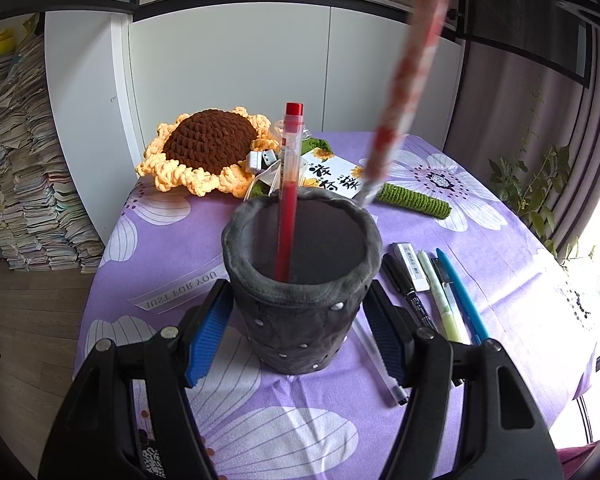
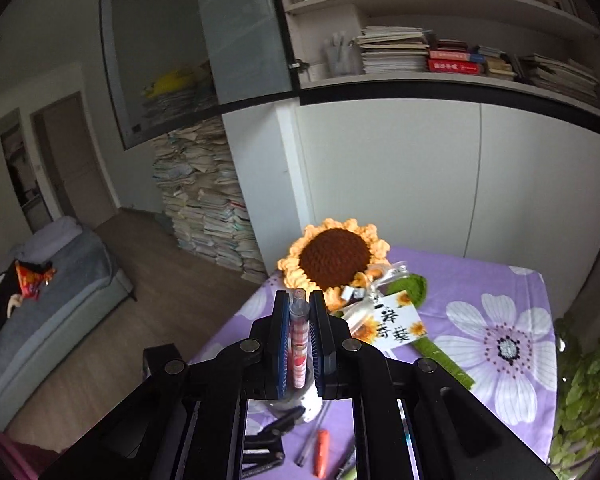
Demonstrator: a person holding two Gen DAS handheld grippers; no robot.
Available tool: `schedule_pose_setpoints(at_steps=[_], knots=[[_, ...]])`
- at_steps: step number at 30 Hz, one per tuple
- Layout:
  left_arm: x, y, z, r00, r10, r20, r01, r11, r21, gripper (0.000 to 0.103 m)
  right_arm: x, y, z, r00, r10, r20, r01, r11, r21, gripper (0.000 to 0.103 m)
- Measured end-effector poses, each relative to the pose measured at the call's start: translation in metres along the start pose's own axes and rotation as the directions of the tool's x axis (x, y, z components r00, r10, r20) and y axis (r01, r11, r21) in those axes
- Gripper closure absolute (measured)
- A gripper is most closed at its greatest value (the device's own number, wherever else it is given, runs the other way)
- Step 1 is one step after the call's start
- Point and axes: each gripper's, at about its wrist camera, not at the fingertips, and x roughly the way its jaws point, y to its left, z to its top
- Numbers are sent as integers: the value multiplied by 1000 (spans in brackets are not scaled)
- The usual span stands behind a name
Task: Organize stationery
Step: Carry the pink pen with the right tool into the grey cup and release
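A dark grey felt pen holder (image 1: 300, 280) stands on the purple flowered tablecloth (image 1: 500, 280). A red pen (image 1: 288, 184) stands inside it. My left gripper (image 1: 300, 332) has its blue pads on both sides of the holder's lower body, shut on it. My right gripper (image 2: 300, 344) is shut on a red-and-white patterned pen (image 2: 299, 344). In the left wrist view that pen (image 1: 404, 80) slants down, blurred, with its tip at the holder's far right rim. Several pens lie right of the holder: a black marker (image 1: 404, 284), a light green pen (image 1: 440, 296), a blue pen (image 1: 462, 296), a clear pen (image 1: 380, 364) and a white eraser (image 1: 412, 266).
A crocheted sunflower (image 1: 208, 148) with a green stem (image 1: 416, 198) and a printed card (image 1: 332, 176) lies at the table's far side. A white cabinet (image 1: 260, 72) stands behind. Stacked papers (image 1: 24, 168) rise at the left. A plant (image 1: 540, 192) is at the right.
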Motion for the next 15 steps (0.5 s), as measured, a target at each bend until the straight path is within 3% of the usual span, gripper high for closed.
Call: schedule_pose_setpoints(at_steps=[6, 15], knots=[[-1, 0, -2, 1000, -4, 4, 4, 1000, 5, 37, 50, 6, -19, 997, -13, -77, 9, 998, -55, 92], [0, 0, -2, 1000, -5, 7, 5, 1000, 5, 37, 81, 1, -44, 979, -7, -202, -3, 999, -46, 92]])
